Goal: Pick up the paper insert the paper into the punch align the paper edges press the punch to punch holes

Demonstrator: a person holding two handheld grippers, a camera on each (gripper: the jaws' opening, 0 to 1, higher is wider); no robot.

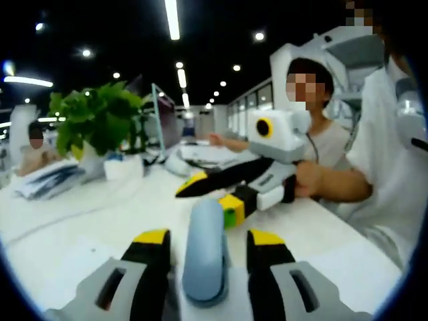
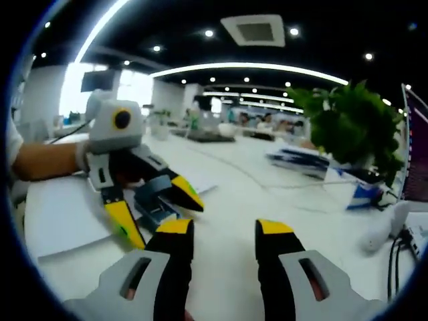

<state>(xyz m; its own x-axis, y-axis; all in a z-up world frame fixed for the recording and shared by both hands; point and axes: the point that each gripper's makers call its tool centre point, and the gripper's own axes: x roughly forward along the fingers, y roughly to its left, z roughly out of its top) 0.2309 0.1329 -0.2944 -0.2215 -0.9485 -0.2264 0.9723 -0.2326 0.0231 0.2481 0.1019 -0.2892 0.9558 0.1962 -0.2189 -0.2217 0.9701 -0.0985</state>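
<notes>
A light blue hole punch (image 1: 204, 251) stands on the white table between the yellow-tipped jaws of my left gripper (image 1: 208, 237). The jaws straddle it with a small gap on each side, so the gripper is open. In the right gripper view the same punch (image 2: 152, 200) sits inside the spread jaws of the left gripper (image 2: 157, 208). A white sheet of paper (image 2: 60, 214) lies on the table to its left and reaches towards the punch; whether its edge is inside I cannot tell. My right gripper (image 2: 225, 227) is open and holds nothing. In the left gripper view the right gripper (image 1: 212, 196) hovers just beyond the punch.
A potted green plant (image 1: 97, 120) (image 2: 348, 120) stands at the far side of the table beside a stack of papers (image 1: 47, 177). A seated person (image 1: 314, 134) is behind. Cables and a white object (image 2: 381, 234) lie at the right, near a monitor edge (image 2: 416, 147).
</notes>
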